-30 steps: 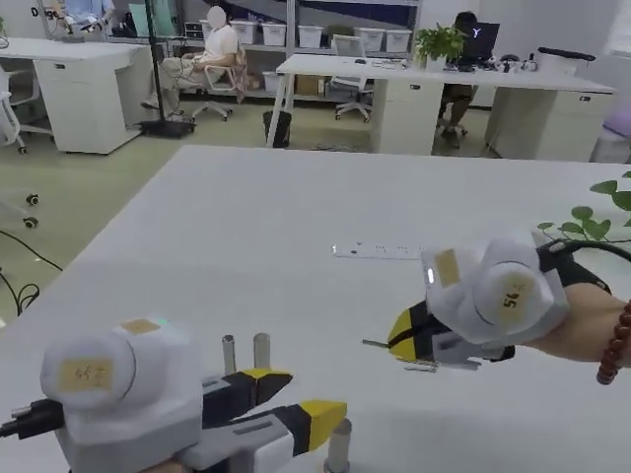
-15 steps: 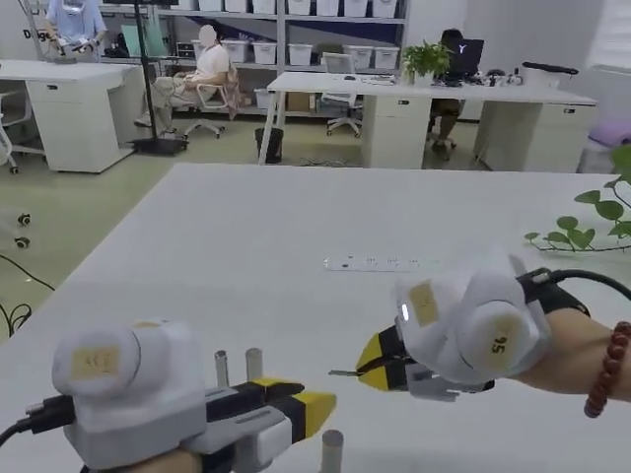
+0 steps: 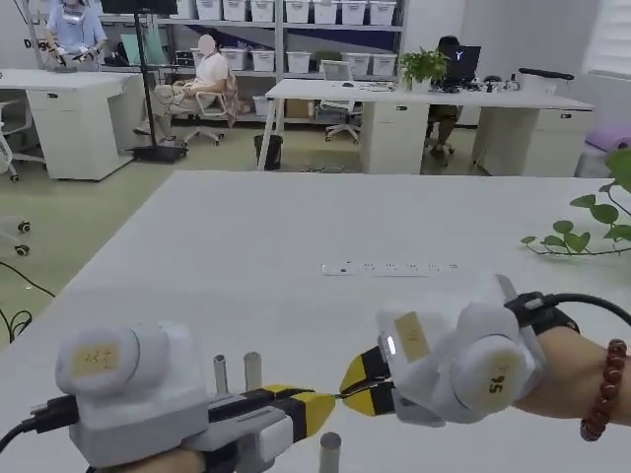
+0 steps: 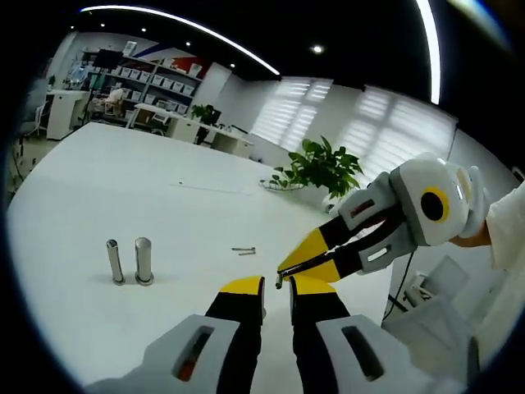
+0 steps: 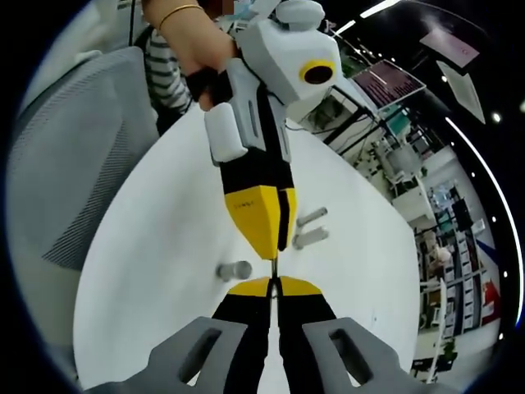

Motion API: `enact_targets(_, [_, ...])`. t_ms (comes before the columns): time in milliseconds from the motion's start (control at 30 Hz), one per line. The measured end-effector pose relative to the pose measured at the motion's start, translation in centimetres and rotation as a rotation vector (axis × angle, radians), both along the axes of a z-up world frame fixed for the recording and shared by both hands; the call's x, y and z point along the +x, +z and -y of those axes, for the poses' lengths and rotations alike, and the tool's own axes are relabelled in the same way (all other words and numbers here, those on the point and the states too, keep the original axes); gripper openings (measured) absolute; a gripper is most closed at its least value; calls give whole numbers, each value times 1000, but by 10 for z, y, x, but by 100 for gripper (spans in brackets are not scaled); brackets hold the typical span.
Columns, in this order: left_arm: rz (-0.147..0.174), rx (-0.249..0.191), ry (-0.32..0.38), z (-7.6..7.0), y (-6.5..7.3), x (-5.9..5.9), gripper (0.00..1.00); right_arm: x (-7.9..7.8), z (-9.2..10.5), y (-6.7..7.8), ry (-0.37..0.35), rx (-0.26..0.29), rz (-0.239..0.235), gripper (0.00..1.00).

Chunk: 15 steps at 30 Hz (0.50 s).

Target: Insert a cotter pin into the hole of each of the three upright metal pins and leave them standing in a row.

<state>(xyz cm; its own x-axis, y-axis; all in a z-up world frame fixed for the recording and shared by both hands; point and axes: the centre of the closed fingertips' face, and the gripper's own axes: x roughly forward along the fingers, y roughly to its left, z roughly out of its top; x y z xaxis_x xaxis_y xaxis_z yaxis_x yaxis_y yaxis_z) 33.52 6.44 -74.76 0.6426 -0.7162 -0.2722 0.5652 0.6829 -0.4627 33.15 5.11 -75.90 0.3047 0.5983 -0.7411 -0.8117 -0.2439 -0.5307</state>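
Observation:
Two upright metal pins (image 3: 221,374) (image 3: 252,371) stand side by side beyond my left gripper (image 3: 308,406). A third pin (image 3: 329,453) stands nearer, by the bottom edge. My right gripper (image 3: 353,388) is shut on a thin cotter pin (image 5: 274,269), whose free end reaches between the left gripper's tips. In the left gripper view my left gripper (image 4: 276,287) shows a narrow gap between its jaws, with the cotter pin's end (image 4: 280,281) in that gap and the right gripper (image 4: 285,274) coming in from the right. The pin pair (image 4: 130,261) stands to the left there.
A spare cotter pin (image 4: 243,250) lies on the white table (image 3: 296,227). A white power strip (image 3: 389,267) lies farther back, and a potted plant (image 3: 592,225) reaches in at the right edge. Desks, chairs and seated people fill the room behind.
My right gripper has moved left and down with the cotter pin until its tips meet the left gripper's tips. The left jaws stand closer together than before.

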Motion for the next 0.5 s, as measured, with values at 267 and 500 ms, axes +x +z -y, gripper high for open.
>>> enact_targets(267, [-8, 8, -19, 0, -3, -5, 4, -6, -3, 0, 7, 4, -9, 2])
enact_targets(500, [-16, 14, -37, 3, -5, -8, 2, -9, -4, -1, -2, 16, -28, 2])
